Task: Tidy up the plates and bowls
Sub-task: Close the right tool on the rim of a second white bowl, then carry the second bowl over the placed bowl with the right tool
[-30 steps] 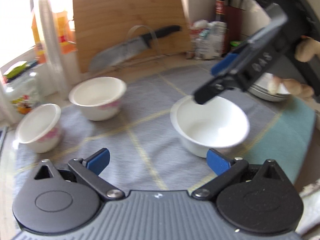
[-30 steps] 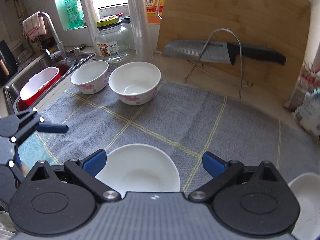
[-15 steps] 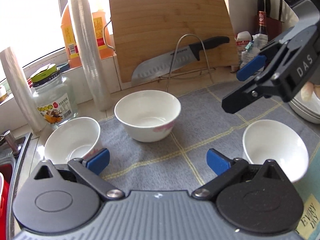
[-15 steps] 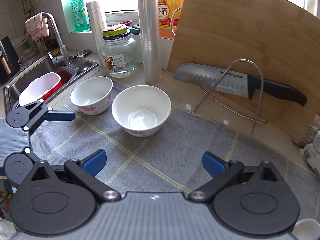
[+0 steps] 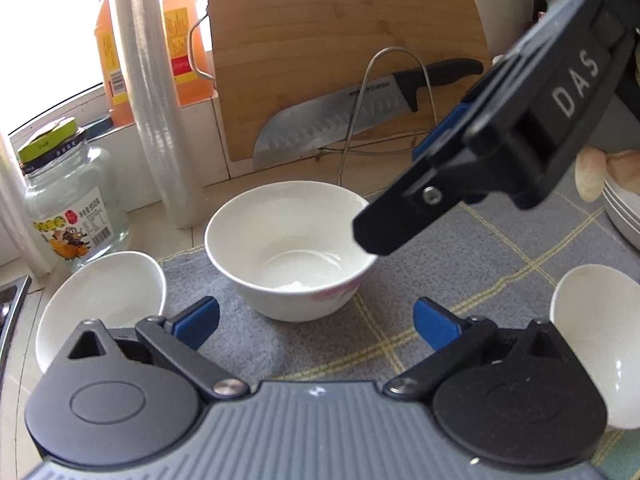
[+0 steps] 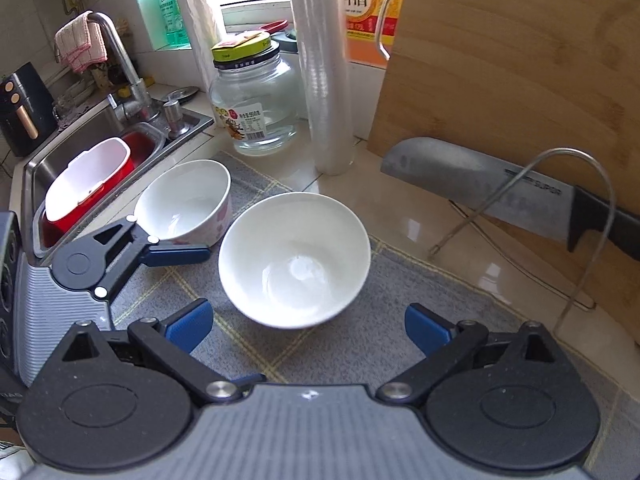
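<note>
Both grippers have their blue-padded fingers spread wide and grasp nothing. The left gripper [image 5: 316, 320] hangs low over the grey checked towel [image 5: 500, 240], with the large white bowl [image 5: 290, 248] just beyond its fingertips. The right gripper [image 6: 306, 322] is spread the same way, and this same bowl [image 6: 294, 260] sits between and just past its pads; seen from the left wrist, one of its dark fingers [image 5: 400, 220] reaches in over the bowl's right rim. A smaller flowered bowl [image 6: 188, 200] stands just left of the large one, near the sink [image 6: 48, 160]. A third white bowl [image 5: 596, 336] lies near right. Farther back stand a glass jar [image 6: 256, 108], a cling-film roll [image 6: 324, 80], and a knife [image 6: 500, 192] on a wire stand against the wooden cutting board [image 6: 520, 60].
</note>
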### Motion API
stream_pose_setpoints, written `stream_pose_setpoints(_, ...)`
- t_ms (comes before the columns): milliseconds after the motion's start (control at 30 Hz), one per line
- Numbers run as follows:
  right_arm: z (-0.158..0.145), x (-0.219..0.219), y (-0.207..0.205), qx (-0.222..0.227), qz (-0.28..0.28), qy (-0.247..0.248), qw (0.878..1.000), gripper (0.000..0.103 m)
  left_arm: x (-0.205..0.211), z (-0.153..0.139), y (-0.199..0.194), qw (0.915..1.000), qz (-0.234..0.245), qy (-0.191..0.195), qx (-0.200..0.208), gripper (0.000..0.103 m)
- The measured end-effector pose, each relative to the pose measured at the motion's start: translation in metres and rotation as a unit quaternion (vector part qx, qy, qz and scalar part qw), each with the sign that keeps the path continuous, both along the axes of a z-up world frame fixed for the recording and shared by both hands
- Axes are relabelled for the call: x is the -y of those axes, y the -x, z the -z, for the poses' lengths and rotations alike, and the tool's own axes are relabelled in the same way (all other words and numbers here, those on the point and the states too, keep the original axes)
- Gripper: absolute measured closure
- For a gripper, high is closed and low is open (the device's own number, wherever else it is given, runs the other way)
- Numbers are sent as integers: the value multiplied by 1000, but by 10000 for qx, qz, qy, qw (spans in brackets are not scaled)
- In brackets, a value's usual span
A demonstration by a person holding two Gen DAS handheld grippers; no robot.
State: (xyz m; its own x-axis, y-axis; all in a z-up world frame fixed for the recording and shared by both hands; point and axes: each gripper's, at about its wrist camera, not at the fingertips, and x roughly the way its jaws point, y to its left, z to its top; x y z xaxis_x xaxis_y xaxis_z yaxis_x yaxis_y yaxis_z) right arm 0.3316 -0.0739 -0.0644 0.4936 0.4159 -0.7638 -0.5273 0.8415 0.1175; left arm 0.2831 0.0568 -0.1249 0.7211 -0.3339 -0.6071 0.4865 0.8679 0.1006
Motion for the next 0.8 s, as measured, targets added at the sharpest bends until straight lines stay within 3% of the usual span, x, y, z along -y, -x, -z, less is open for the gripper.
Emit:
stream_pose_setpoints(433,17,-20,-47,-331,-353,-72,9988,0,4,8,-16,10000,-31,49,-34,4)
stream_pose_setpoints(800,26,-23,-65,-441,-434,-156,9980,17,0,9,-21,9998,2,192,-38,12)
